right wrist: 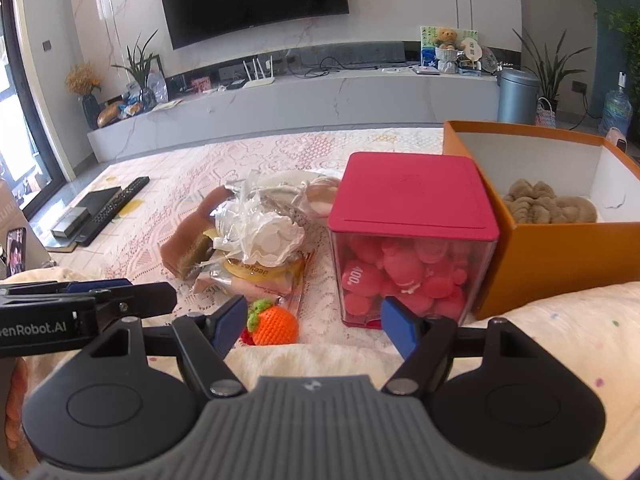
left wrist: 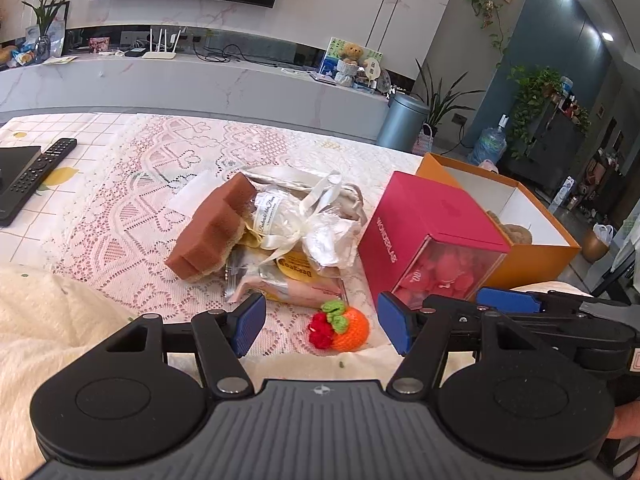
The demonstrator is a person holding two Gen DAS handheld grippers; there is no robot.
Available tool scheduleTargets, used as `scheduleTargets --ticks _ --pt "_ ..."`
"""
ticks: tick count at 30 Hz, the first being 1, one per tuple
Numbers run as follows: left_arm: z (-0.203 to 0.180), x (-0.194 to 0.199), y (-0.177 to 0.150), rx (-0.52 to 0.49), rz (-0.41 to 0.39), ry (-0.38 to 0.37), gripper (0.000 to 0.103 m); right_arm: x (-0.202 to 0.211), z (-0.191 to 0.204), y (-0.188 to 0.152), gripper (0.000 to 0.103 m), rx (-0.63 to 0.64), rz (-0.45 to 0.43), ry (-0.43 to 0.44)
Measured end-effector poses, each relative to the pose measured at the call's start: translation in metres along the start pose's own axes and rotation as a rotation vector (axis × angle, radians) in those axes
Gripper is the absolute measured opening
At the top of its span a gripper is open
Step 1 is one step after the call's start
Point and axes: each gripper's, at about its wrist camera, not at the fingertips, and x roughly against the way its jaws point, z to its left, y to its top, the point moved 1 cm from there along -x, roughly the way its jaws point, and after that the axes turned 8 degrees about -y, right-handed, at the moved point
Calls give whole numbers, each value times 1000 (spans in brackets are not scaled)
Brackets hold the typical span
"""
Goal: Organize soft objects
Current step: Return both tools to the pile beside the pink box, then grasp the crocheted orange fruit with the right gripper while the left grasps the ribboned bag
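On the lace-covered tabletop [left wrist: 120, 208], near its front edge, the crocheted orange [left wrist: 348, 330] lies straight ahead of the left hand-held gripper [left wrist: 320, 326], whose wide-parted fingers hold nothing, while the equally empty, spread right hand-held gripper [right wrist: 314, 326] points past its right side.

light: bright daylight, ceiling spots | shadows: soft | glare: slight | focus: sharp | edges: fisheye-bent, dark corners
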Motion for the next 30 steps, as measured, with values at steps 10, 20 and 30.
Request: scheduleTargets --ticks 10,20,30 --pt "17 -16 -3 -10 35 11 71 -33 9 1 65 51 43 5" --pt "33 -28 -8 35 74 35 65 -71 28 -2 58 85 128 103" --pt "35 -33 -9 35 83 55 62 -94 37 -7 47 103 182 135"
